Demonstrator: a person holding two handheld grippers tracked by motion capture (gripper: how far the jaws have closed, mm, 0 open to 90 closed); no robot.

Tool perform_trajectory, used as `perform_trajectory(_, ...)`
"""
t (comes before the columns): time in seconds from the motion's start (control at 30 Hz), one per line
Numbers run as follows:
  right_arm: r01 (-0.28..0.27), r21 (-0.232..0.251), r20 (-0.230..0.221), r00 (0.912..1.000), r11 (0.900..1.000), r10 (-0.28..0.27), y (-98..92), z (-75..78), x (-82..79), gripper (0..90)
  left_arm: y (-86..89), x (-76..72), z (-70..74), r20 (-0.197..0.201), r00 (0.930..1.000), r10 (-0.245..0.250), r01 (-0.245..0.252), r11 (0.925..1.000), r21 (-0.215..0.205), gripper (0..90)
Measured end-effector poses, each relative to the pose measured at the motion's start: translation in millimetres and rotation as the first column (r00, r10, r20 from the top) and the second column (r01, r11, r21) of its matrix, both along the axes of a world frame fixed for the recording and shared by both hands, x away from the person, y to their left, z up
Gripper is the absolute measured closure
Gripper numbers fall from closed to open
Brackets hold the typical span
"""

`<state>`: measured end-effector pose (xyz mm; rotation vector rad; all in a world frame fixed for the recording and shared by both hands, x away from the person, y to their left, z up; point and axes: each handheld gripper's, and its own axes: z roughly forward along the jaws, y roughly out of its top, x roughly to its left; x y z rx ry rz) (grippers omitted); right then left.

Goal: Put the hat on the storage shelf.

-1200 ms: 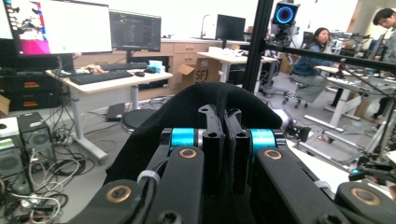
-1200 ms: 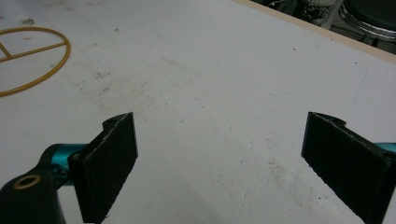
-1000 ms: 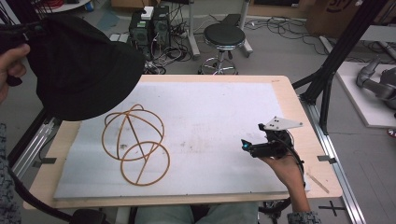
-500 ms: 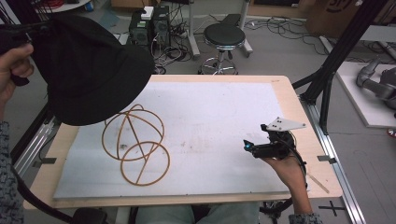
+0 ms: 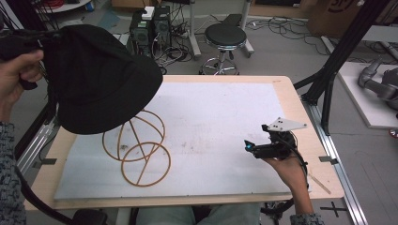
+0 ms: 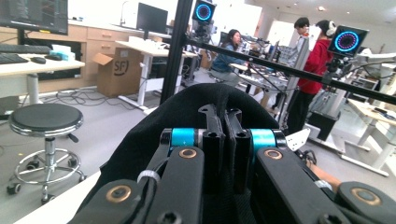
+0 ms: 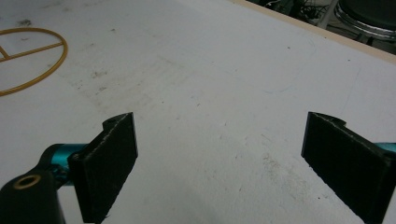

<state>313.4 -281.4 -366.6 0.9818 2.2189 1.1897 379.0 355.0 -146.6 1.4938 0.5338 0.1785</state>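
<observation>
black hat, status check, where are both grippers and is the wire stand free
Left gripper shut on black hat, held above wire stand. Right gripper open, low over the white board. Nothing on the stand.

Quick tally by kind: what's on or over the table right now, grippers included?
Black hat: 1
Wire hat stand: 1
Grippers: 2, left gripper shut on the hat, right gripper open over the table
Total: 4

Black jaws, teal cylinders, seemingly patterned sleeves (image 5: pixel 9 168)
</observation>
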Motion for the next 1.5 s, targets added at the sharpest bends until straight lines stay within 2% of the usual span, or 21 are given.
perform_trajectory(0.37,-0.003,-0.003,-0.002,1.0,1.0,0.003,1.8,-0.5,1.4,10.3,-11.3,-1.5,-7.3,-0.013,0.9978,-0.065,0.065,0.9978,0.011,87.1)
perform_trajectory(0.57,-0.003,0.0,-0.004,1.0,1.0,0.003,1.7,-0.7,1.8,10.3,-20.8,-5.5,-8.4,-0.011,0.9957,-0.093,0.093,0.995,0.036,87.0)
perform_trajectory(0.87,-0.016,0.006,-0.002,0.9999,1.0,0.016,4.3,-0.4,7.4,10.3,-26.4,-12.1,-17.6,-0.021,0.9941,-0.106,0.107,0.9936,0.036,87.0)
perform_trajectory(1.13,-0.044,0.001,-0.002,0.999,0.999,0.044,14.6,-0.4,17.4,10.3,-31.5,-22.1,-23.2,-0.02,0.9926,-0.12,0.121,0.992,0.037,86.9)
perform_trajectory(1.3,-0.068,0.003,0.002,0.9977,0.998,0.068,22.6,0.0,23.4,10.3,-37.9,-28.3,-27.2,-0.017,0.9913,-0.13,0.131,0.9903,0.047,86.9)
perform_trajectory(1.5,-0.07,0.005,0.002,0.9975,0.998,0.07,25.3,0.7,25.9,10.3,-43.0,-34.6,-34.2,-0.02,0.9903,-0.138,0.138,0.9888,0.056,86.9)
